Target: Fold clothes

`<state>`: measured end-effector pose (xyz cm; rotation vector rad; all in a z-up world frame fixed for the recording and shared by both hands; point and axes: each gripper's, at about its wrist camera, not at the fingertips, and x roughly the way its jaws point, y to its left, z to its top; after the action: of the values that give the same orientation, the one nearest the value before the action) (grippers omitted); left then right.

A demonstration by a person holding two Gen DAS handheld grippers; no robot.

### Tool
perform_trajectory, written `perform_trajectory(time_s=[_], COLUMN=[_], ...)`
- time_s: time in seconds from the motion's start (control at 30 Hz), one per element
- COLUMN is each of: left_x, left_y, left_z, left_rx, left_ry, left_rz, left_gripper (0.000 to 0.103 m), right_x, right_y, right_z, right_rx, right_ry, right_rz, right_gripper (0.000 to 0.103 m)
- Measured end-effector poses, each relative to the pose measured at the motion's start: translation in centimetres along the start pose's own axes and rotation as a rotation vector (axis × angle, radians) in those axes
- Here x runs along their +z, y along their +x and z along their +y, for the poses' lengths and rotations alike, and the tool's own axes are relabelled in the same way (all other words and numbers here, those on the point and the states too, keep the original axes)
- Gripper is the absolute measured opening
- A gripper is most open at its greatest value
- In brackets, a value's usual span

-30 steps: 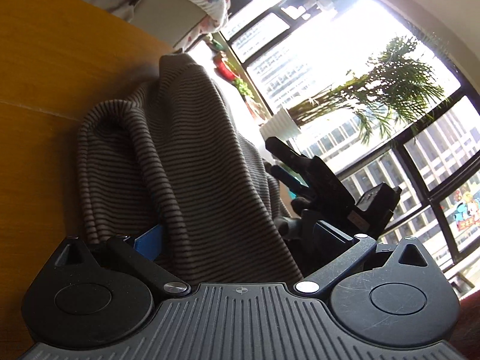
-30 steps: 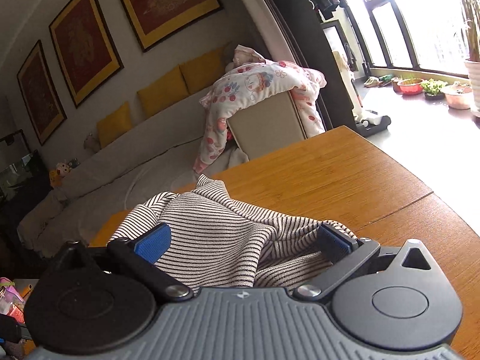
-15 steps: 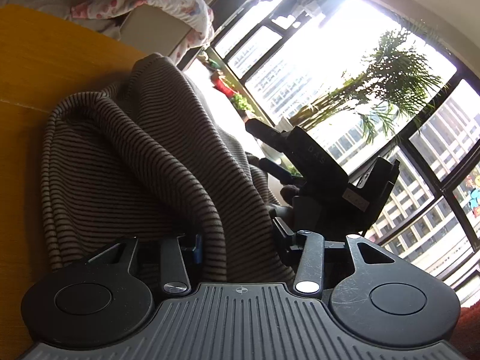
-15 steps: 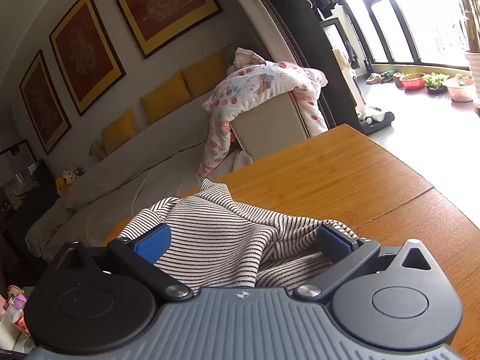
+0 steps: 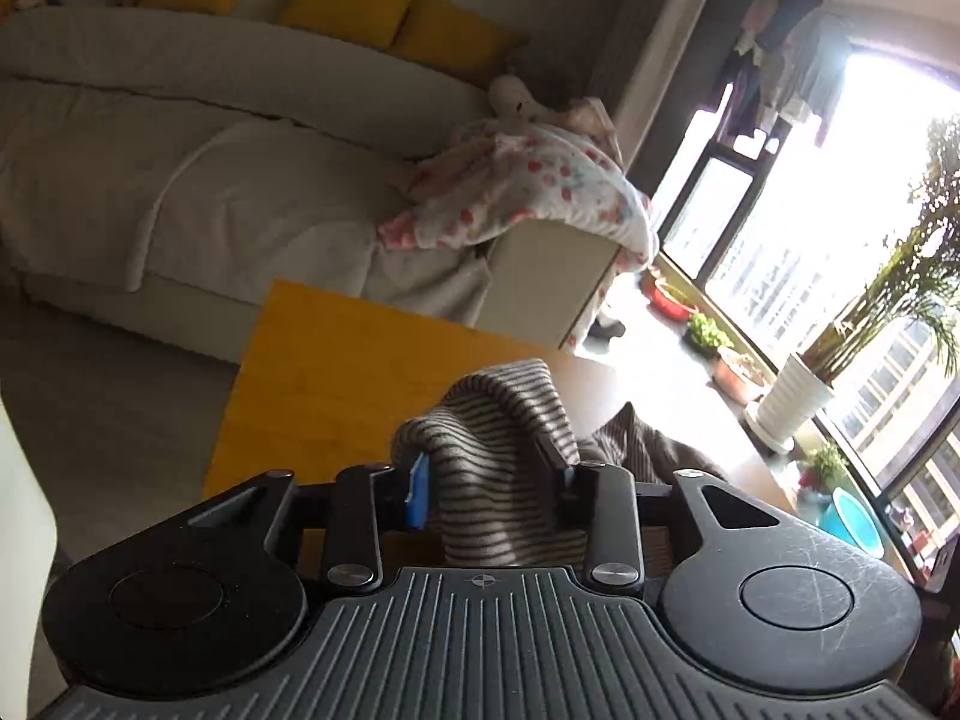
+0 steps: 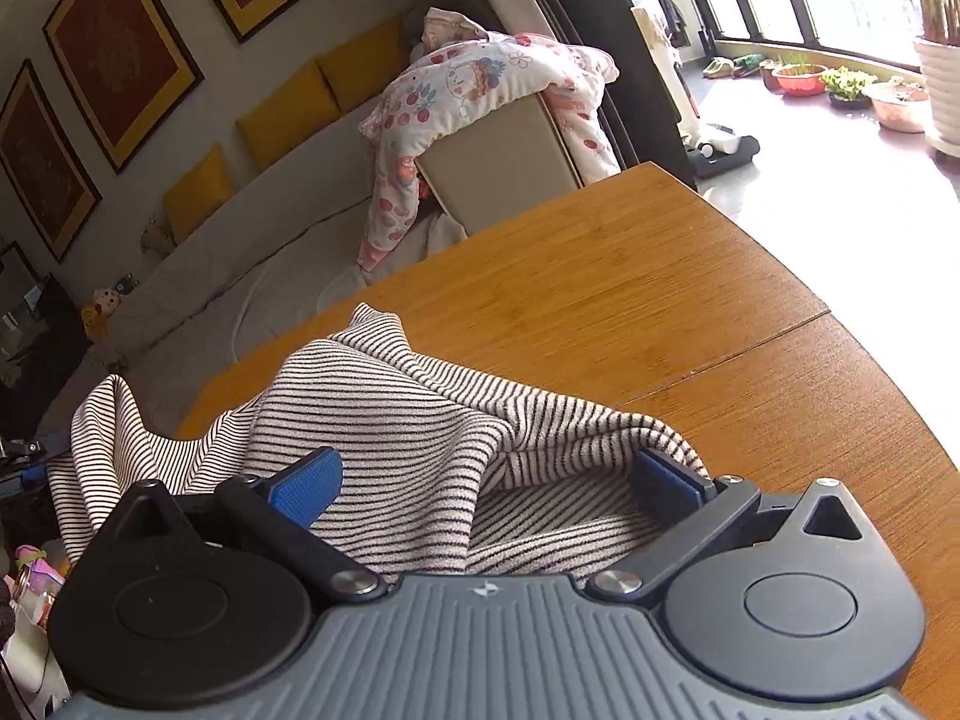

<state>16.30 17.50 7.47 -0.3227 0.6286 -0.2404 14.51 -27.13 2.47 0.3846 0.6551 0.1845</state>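
A striped knit garment (image 6: pixel 420 420) lies bunched on the wooden table (image 6: pixel 630 294). In the left wrist view my left gripper (image 5: pixel 486 474) is shut on a fold of the striped garment (image 5: pixel 504 450) and holds it raised above the table (image 5: pixel 336 372). In the right wrist view my right gripper (image 6: pixel 486 480) is open, its blue pads (image 6: pixel 306 483) wide apart with the cloth lying loose between them. Part of the garment hangs off the table's left edge (image 6: pixel 102 438).
A grey sofa (image 5: pixel 198 192) with yellow cushions stands beyond the table, a flowered blanket (image 6: pixel 480 84) draped over its arm. Potted plants (image 5: pixel 798 396) line the window at right. The table has a seam (image 6: pixel 768 336) across its top.
My left gripper closed on the striped cloth and swung round with it, so it now faces the sofa instead of the window. My right gripper stayed open and rose slightly.
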Motion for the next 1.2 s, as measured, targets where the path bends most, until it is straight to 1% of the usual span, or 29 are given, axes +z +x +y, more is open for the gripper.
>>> perform_trajectory(time_s=[0.03,0.1,0.17,0.23,0.27,0.3,0.37,0.4,0.47,0.5,0.57,0.6,0.63,0.67,0.7,0.73,0.8,0.83,0.87,0.9,0.93,0.97,1.0,1.03,1.07,1.1,1.13,1.17,1.2], left_x=[-0.9,-2.6,-3.4,-3.7,-3.6,-3.6,-3.5,-3.5,-4.2,-4.8,-6.6,-7.6,-8.5,-9.4,-10.2,-10.8,-11.2,-11.1,-11.0,-11.1,-11.2,-11.4,-11.5,-11.6,-11.6,-11.5,-11.5,-11.4,-11.4], left_y=[-0.3,-1.0,-2.1,-3.6,-4.5,-5.3,-6.2,-6.1,-5.1,-4.2,-1.7,-0.3,0.9,1.7,2.4,2.8,3.1,2.9,2.4,2.1,1.8,1.6,1.4,1.3,1.3,1.4,1.5,1.7,1.9], left_z=[-0.2,-0.7,-0.6,-0.4,-0.4,-0.6,-1.8,-3.0,-5.5,-6.9,-9.2,-10.3,-11.0,-11.4,-11.7,-11.7,-11.4,-11.2,-11.1,-11.1,-11.1,-11.1,-11.2,-11.3,-11.4,-11.5,-11.5,-11.6,-11.7], left_rx=[-0.003,-0.012,-0.039,-0.076,-0.108,-0.148,-0.232,-0.286,-0.373,-0.4,-0.39,-0.345,-0.29,-0.25,-0.218,-0.213,-0.215,-0.208,-0.192,-0.176,-0.165,-0.165,-0.167,-0.167,-0.163,-0.162,-0.162,-0.162,-0.163], left_ry=[0.026,0.07,0.053,0.004,-0.019,-0.03,-0.036,-0.03,-0.018,-0.013,-0.004,0.018,0.043,0.06,0.073,0.073,0.071,0.076,0.097,0.12,0.143,0.156,0.169,0.181,0.188,0.193,0.199,0.206,0.218], left_rz=[0.011,0.03,0.024,-0.013,-0.041,-0.07,-0.115,-0.133,-0.156,-0.162,-0.172,-0.177,-0.176,-0.171,-0.165,-0.156,-0.13,-0.135,-0.15,-0.163,-0.169,-0.166,-0.163,-0.162,-0.161,-0.156,-0.15,-0.142,-0.133], left_gripper=[0.071,0.077,0.079,0.082,0.082,0.084,0.09,0.096,0.098,0.099,0.1,0.1,0.1,0.1,0.1,0.1,0.1,0.1,0.1,0.1,0.1,0.1,0.1,0.1,0.1,0.101,0.101,0.101,0.102], right_x=[0.0,0.0,-0.2,-0.7,-1.2,-1.7,-2.7,-3.0,-3.1,-3.2,-3.5,-3.8,-4.1,-4.5,-4.9,-5.4,-6.7,-7.5,-8.2,-8.8,-8.9,-8.8,-8.7,-8.5,-8.3,-7.8,-6.9,-5.2,-3.2], right_y=[-0.4,-1.6,-2.5,-2.9,-2.7,-2.7,-2.9,-2.9,-2.5,-2.0,-1.6,-2.2,-3.2,-4.2,-5.4,-6.2,-6.1,-5.4,-4.2,-3.1,-2.7,-2.5,-2.5,-2.5,-2.4,-2.0,-1.5,-0.8,-0.1], right_z=[0.4,1.4,1.7,1.4,1.1,0.8,0.5,0.6,1.9,2.9,4.8,5.6,6.5,7.8,9.1,10.4,12.3,12.9,13.2,13.3,13.4,13.7,14.0,14.1,14.0,13.5,12.7,11.6,10.5], right_rx=[-0.026,-0.071,-0.034,0.02,0.041,0.055,0.063,0.058,0.005,-0.028,-0.081,-0.088,-0.077,-0.05,-0.014,0.017,0.033,0.025,-0.001,-0.021,-0.02,-0.037,-0.065,-0.093,-0.137,-0.209,-0.287,-0.373,-0.46], right_ry=[-0.035,-0.092,-0.086,-0.047,-0.016,0.002,0.004,-0.004,-0.062,-0.126,-0.254,-0.282,-0.32,-0.373,-0.43,-0.482,-0.568,-0.613,-0.659,-0.705,-0.763,-0.848,-0.933,-1.017,-1.122,-1.24,-1.32,-1.348,-1.336], right_rz=[-0.007,-0.027,0.01,0.084,0.127,0.144,0.108,0.099,0.118,0.141,0.177,0.16,0.129,0.099,0.069,0.051,0.081,0.105,0.133,0.138,0.115,0.108,0.093,0.075,0.041,-0.01,-0.06,-0.103,-0.141], right_gripper=[0.103,0.103,0.103,0.103,0.103,0.103,0.103,0.103,0.103,0.103,0.103,0.1,0.092,0.086,0.084,0.083,0.078,0.063,0.043,0.037,0.036,0.03,0.021,0.018,0.018,0.018,0.016,0.011,0.01])
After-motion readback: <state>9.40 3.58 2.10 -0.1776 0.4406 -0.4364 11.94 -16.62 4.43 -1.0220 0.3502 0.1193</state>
